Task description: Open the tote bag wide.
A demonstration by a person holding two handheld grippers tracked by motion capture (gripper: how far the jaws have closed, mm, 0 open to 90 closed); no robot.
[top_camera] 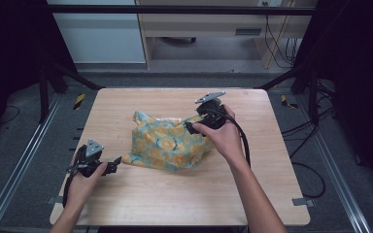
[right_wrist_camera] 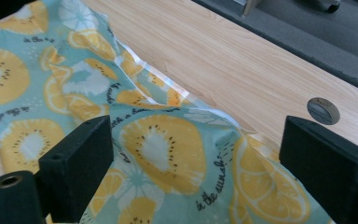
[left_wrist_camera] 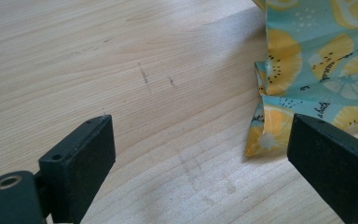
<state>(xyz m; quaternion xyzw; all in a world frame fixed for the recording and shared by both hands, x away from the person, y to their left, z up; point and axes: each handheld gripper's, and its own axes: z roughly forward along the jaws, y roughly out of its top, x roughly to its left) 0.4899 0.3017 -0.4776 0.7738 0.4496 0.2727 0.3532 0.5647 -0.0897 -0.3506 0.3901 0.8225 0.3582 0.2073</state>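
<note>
A crumpled teal cloth printed with yellow citrus slices (top_camera: pixel 167 141) lies bunched in the middle of the wooden table (top_camera: pixel 126 194). My left gripper (top_camera: pixel 117 162) is at the cloth's near-left corner, open, with its jaws apart over bare wood. In the left gripper view that corner of the cloth (left_wrist_camera: pixel 270 133) lies just inside the right jaw. My right gripper (top_camera: pixel 198 122) hovers over the cloth's far-right part, open. In the right gripper view the cloth (right_wrist_camera: pixel 168 149) spreads between and below its wide-apart jaws.
A small round grey disc (right_wrist_camera: pixel 323 110) is set in the tabletop near its far edge. Metal frame rails (top_camera: pixel 24 155) run along both sides of the table. Cables (top_camera: pixel 315 179) trail on the floor at the right, and cabinets (top_camera: pixel 199 24) stand beyond the table.
</note>
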